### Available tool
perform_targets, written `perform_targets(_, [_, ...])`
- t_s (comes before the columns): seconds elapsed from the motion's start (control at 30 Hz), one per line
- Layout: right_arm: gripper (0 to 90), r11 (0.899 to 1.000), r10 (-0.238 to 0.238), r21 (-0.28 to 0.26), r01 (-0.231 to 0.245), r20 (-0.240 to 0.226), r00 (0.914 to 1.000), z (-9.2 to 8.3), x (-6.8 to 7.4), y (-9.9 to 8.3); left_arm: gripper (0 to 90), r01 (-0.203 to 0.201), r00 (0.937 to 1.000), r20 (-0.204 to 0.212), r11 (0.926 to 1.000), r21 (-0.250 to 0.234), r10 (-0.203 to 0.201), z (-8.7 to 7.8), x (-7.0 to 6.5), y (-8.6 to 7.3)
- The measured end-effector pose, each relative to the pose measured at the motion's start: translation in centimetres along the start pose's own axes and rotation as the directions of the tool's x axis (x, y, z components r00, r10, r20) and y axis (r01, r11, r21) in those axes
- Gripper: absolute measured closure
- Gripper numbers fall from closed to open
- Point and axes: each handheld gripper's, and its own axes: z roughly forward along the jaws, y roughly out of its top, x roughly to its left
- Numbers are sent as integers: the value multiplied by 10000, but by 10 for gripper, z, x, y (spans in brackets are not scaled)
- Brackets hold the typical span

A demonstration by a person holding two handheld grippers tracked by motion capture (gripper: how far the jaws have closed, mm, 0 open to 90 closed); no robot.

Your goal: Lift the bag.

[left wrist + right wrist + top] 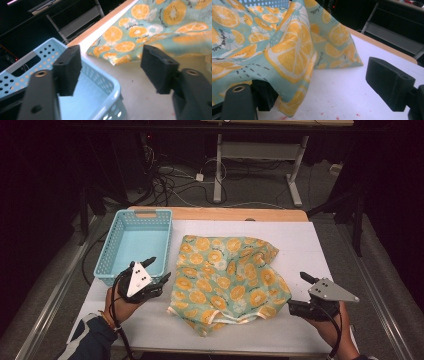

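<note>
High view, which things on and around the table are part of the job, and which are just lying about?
In the job: orange-print cloth, left gripper, right gripper.
Lying about: blue basket, trestle legs and cables on the floor behind.

The cloth is thin woven fabric, matt, printed with orange slices on mint green, and it lies in soft folds. The basket is light blue plastic, smooth with a slight sheen, its walls perforated; the table has a matt white top, flecked with small red specks in the right gripper view, and a bare wooden strip along its far edge. Both the left gripper and the right gripper are matt black plastic with rough, foam-like pads and a smooth grey plate on top.
</note>
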Motion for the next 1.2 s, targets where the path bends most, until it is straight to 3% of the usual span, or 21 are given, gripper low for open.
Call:
perform_targets(0.17, [182, 9999, -107, 79, 107, -9, 9999, 1, 2, -7, 259, 39, 10000, 15, 9999, 127, -39, -7, 0, -12])
perform_targets(0.23, [182, 9998, -200, 22, 200, 1, 9998, 1, 3, -8, 198, 103, 9999, 5, 9996, 246, -103, -9, 0, -17])
perform_targets(0.47, [180, 9996, -265, 29, 265, -159, 9995, 3, 9, -20, 174, 67, 10000, 67, 9986, 525, -70, -24, -3, -38])
perform_targets(0.67, [178, 9988, -267, 389, 283, -401, 9988, 4, 15, -35, 174, 75, 9997, 223, 9940, 1092, -100, -33, -7, -54])
perform_targets(0.9, [177, 9958, -289, 855, 338, -581, 9979, -5, 20, -49, 174, -7, 9998, 188, 9913, 1318, -18, -37, -8, -60])
perform_targets(1.2, [177, 9965, -353, 739, 391, -515, 9980, -10, 23, -51, 174, -47, 9998, 176, 9918, 1278, 24, -40, -9, -60])
